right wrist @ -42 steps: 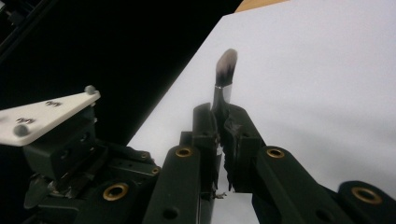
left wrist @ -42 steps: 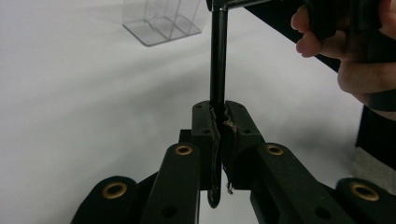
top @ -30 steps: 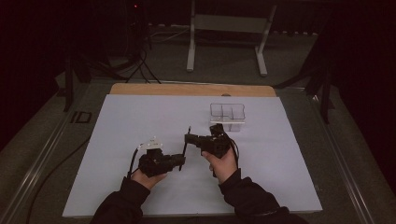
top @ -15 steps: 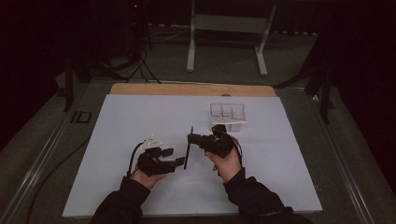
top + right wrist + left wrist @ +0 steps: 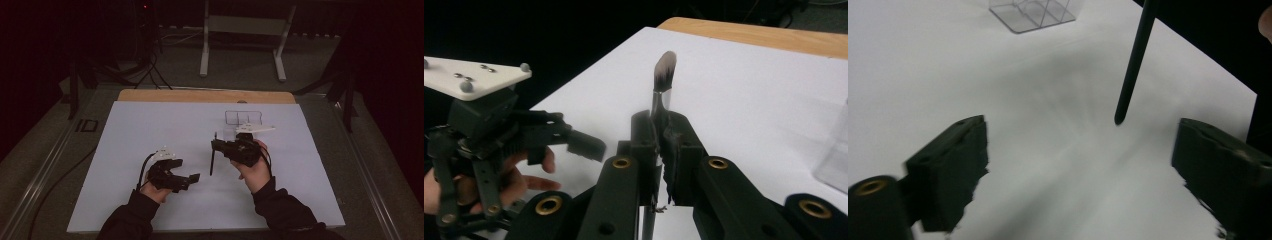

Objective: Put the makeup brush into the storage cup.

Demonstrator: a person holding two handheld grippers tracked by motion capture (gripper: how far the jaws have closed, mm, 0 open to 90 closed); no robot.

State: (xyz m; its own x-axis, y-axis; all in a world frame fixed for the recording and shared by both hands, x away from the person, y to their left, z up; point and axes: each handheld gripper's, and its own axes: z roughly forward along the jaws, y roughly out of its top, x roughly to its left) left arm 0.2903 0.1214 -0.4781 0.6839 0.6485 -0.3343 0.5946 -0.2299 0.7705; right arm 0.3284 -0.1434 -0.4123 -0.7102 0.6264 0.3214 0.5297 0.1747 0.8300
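White table (image 5: pixel 150 130) (unlabelled brush (image 5: pixel 665 70))

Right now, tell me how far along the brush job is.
Done: the left gripper has just opened, nothing between its jaws. In hand: the right gripper is shut on the brush, held upright above the sheet. Left, probably: putting it in the clear organizer, which looks empty.

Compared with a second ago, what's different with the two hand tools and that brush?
The left gripper has just been opening its jaws and has let go of the brush; nothing is between them now. The right gripper, shut on the brush near its bristles, has drawn it slightly away, handle hanging down. The left hand kept its place, and the clear box and white sheet are unchanged.
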